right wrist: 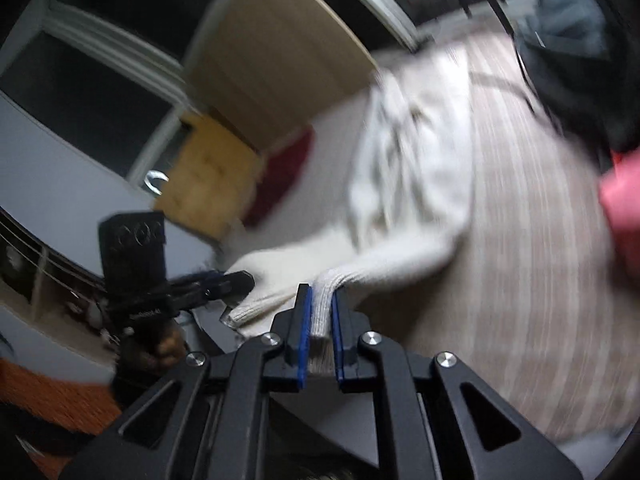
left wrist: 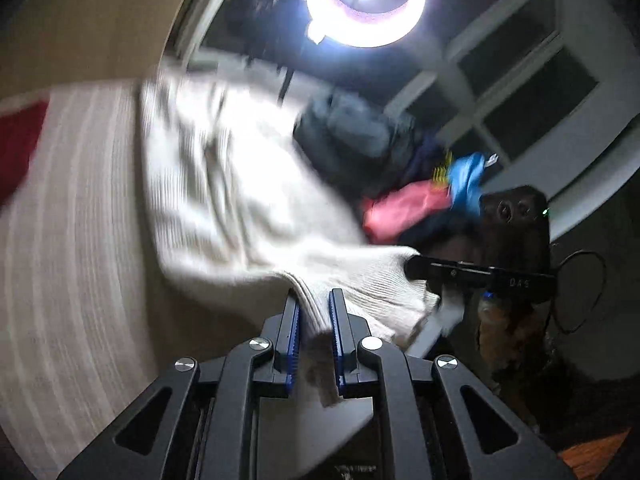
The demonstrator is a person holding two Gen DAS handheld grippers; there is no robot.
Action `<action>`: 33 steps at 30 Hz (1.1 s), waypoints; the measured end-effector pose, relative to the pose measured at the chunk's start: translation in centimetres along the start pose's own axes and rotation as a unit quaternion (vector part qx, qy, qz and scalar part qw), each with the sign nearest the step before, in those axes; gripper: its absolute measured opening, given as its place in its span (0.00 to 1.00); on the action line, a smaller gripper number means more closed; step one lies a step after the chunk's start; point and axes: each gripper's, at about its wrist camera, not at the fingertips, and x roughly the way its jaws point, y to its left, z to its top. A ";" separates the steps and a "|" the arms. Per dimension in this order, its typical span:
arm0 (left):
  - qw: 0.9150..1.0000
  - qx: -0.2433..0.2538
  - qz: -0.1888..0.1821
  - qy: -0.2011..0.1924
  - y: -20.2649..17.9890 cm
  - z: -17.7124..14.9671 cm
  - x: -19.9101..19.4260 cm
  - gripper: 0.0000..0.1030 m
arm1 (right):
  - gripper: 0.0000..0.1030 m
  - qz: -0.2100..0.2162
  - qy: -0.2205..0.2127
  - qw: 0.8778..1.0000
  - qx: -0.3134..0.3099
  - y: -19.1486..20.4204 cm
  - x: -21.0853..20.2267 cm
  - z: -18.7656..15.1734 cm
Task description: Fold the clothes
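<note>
Folding is only just begun: the white sweater (left wrist: pixel 224 184) is pinched at its ribbed edge by the left claw (left wrist: pixel 314 332) and right claw (right wrist: pixel 320 320), hanging toward twelve o'clock over the striped bed (right wrist: pixel 540 280).

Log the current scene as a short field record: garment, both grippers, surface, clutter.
garment: cream knit sweater, hem lifted, body trailing on the bed
left gripper: shut on the sweater hem
right gripper: shut on the ribbed hem
surface: striped bedcover
clutter: pile of clothes beyond the sweater
image: motion-blurred
</note>
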 end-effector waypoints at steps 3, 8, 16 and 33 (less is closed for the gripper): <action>0.999 0.008 0.012 -0.039 0.7 4.9 0.1 0.11 | 0.09 0.003 -0.028 0.999 -0.016 0.7 0.0 3.9; 0.997 -0.007 0.035 -0.065 4.1 13.0 3.2 0.09 | 0.09 0.004 -0.056 0.998 0.012 -1.8 2.3 11.2; 0.995 -0.035 0.069 -0.056 11.9 22.3 9.6 0.06 | 0.09 -0.048 -0.058 0.995 0.069 -8.1 8.9 20.2; 0.993 -0.042 0.109 0.009 20.8 21.3 15.1 0.21 | 0.26 -0.083 -0.015 0.986 0.142 -18.8 14.2 26.3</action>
